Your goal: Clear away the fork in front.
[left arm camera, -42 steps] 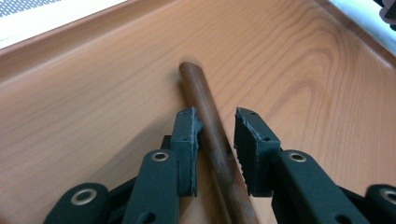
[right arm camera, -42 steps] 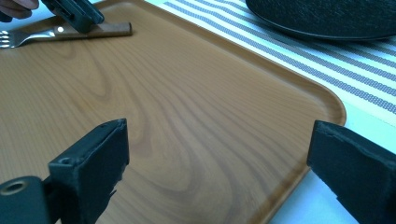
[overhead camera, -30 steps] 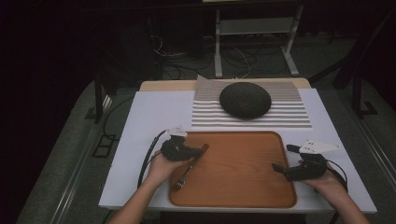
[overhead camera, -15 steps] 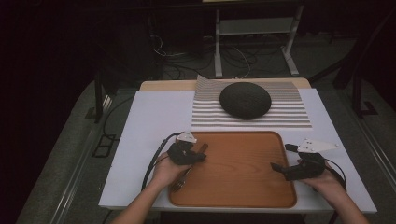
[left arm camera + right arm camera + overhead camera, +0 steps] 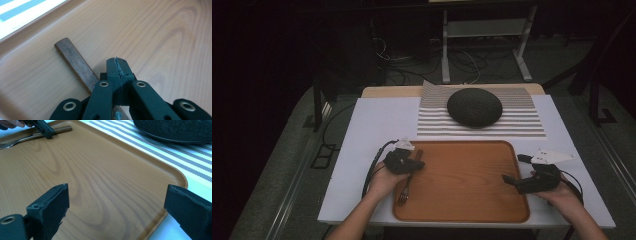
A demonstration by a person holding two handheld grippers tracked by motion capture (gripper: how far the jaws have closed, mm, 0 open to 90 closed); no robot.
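Because the left tongs (image 5: 116,65) are pressed together on the fork (image 5: 408,181) along its wooden handle, it lies gripped at the left edge of the tray (image 5: 472,210), while the right tongs (image 5: 116,207) wait spread wide over the tray's right rim

No text, label, brand or number can be read anywhere.
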